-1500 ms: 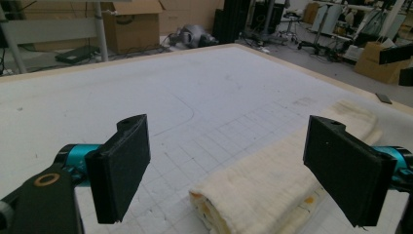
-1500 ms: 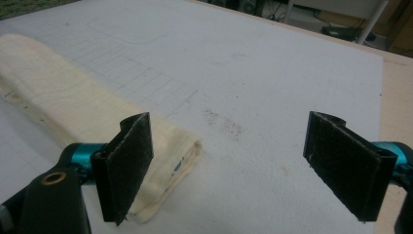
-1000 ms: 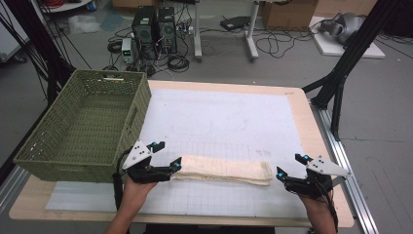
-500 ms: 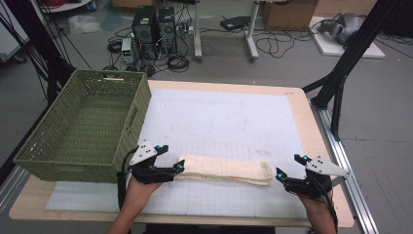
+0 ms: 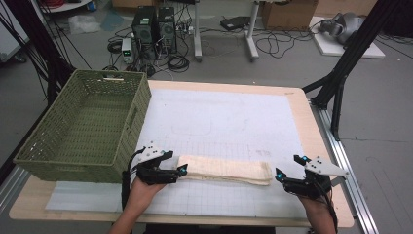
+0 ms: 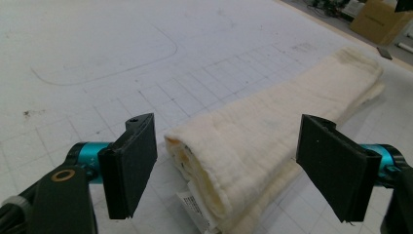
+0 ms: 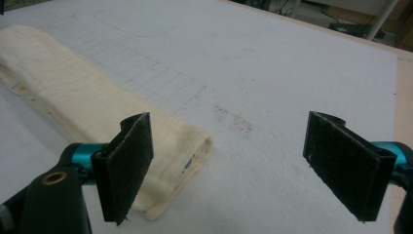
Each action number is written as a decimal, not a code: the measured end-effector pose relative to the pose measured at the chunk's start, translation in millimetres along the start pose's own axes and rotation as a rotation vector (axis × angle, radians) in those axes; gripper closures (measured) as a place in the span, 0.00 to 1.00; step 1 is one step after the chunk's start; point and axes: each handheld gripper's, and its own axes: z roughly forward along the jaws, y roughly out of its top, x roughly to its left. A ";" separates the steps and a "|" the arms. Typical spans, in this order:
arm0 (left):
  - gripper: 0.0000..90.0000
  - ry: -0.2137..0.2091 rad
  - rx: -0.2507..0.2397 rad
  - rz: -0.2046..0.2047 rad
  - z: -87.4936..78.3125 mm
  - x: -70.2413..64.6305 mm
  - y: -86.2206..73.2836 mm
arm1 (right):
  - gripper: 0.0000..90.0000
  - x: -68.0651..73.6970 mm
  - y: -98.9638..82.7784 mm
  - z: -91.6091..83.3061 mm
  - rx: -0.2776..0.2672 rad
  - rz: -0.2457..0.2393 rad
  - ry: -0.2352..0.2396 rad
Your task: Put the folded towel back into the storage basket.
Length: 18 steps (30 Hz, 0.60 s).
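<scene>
- Left hand-held gripper (image 5: pixel 181 170) sits at the near-left end of the folded cream towel (image 5: pixel 226 169), jaws spread wide with the towel's end between them, nothing pinched yet.
- Right hand-held gripper (image 5: pixel 278 174) waits released just beside the towel's other end (the corner lies near its one jaw).
- Looks like the grasp step: both jaws need to close on the ends.
- The towel lies flat on the tabletop (image 5: pixel 234 117), near the front edge.
- Green basket (image 5: pixel 127 119) on the left holds nothing visible.

The left gripper (image 5: pixel 181 169) now sits closer to the folded cream towel (image 5: pixel 225 169) than a second ago, its open jaws bracketing the towel's near end.
</scene>
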 end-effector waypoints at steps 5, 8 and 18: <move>0.28 -0.001 0.048 -0.012 5.3 0.7 -3.2 | 0.19 0.2 -0.3 1.1 0.001 -0.005 0.002; 0.30 0.011 0.075 -0.018 7.7 1.8 -4.6 | 0.19 0.8 -0.6 1.3 0.008 0.000 0.005; 0.36 0.028 0.135 -0.053 12.5 3.9 -8.5 | 0.19 1.6 -0.8 2.4 0.011 -0.004 0.010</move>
